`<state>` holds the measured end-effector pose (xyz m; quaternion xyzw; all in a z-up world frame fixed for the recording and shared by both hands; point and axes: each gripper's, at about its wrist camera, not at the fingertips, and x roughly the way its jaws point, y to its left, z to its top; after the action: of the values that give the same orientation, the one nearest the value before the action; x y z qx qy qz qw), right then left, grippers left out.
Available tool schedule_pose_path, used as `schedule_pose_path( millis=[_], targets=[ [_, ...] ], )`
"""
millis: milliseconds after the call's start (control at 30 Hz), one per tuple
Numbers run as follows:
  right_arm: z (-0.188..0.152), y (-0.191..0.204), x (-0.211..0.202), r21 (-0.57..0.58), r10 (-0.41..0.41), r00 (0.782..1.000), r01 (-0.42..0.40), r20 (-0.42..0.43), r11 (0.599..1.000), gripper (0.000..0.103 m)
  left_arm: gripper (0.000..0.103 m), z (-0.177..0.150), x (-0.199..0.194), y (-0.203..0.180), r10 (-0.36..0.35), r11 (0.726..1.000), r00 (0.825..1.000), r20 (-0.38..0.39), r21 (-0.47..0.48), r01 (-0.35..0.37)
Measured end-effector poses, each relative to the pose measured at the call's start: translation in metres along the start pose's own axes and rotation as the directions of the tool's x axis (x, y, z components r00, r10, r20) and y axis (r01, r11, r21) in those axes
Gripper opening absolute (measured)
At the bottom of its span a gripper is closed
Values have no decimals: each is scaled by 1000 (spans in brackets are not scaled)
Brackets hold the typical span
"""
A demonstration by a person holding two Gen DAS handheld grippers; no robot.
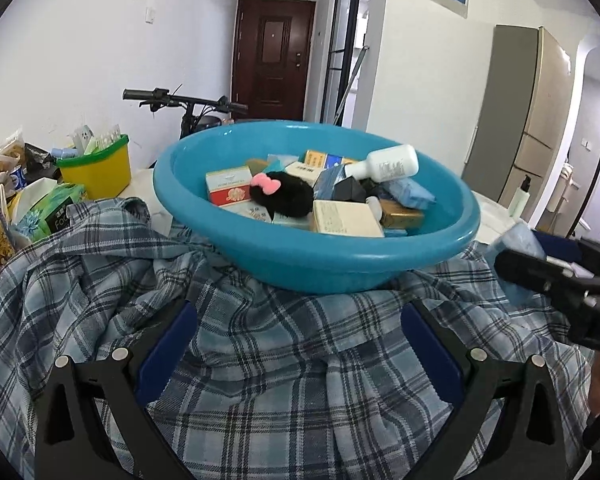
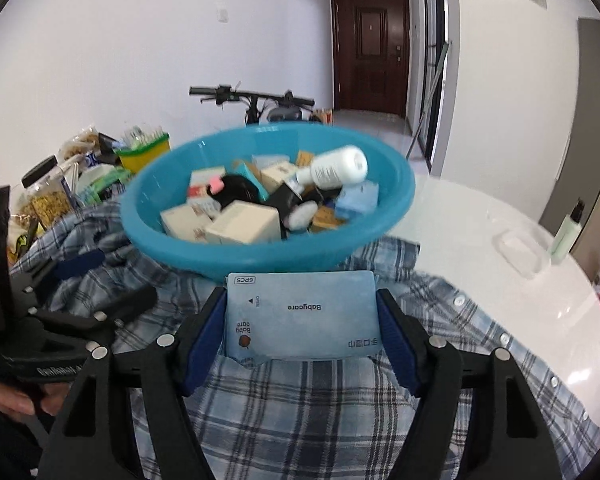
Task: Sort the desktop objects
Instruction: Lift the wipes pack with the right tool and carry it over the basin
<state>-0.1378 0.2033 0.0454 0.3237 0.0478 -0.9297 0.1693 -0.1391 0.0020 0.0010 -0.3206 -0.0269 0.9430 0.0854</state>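
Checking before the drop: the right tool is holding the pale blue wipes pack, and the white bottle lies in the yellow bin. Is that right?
Not quite. The right tool does hold the pale blue wipes pack, but the white bottle lies on top of the boxes in the blue basin, not in the yellow bin. The right wrist view shows it.

The pale blue wipes packet [image 2: 302, 314], pinched between the two pads of the right claw [image 2: 302, 332], carries most of the readable print, all upside down in the right wrist view: "Babycare" across its middle, "Baby care" beside a small brown figure near the left pad, "6PCS" in a box at the far left corner, "OPEN" with a small arrow, and Chinese characters near the right pad. Print on the boxes in the blue basin [image 2: 188, 240] beyond is too blurred to read.
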Motion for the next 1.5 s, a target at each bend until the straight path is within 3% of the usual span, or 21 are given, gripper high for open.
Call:
schedule_pose_path(
  millis=[200,433,900,1100,1300,1500],
  targets=[
    [22,13,-10,0,8,998,-9,66,1000,71,103,-1,-6,-4,4,1000,999,44,30,-5],
    [49,30,-7,-46,29,994,-24,103,999,71,103,-1,-5,-1,18,1000,999,44,21,-19],
    [91,20,55,-15,27,998,-26,58,1000,71,103,1,1,9,60,998,998,29,-6,-60],
    [100,14,74,-7,35,999,-35,32,999,71,103,26,-2,24,63,996,998,25,-69,-61],
    [109,12,86,-11,41,999,-41,19,999,71,103,57,-4,34,134,989,990,53,-67,-131],
    [119,10,93,-11,47,999,-47,13,999,71,103,90,5,35,80,994,996,29,-72,-78]
  ],
)
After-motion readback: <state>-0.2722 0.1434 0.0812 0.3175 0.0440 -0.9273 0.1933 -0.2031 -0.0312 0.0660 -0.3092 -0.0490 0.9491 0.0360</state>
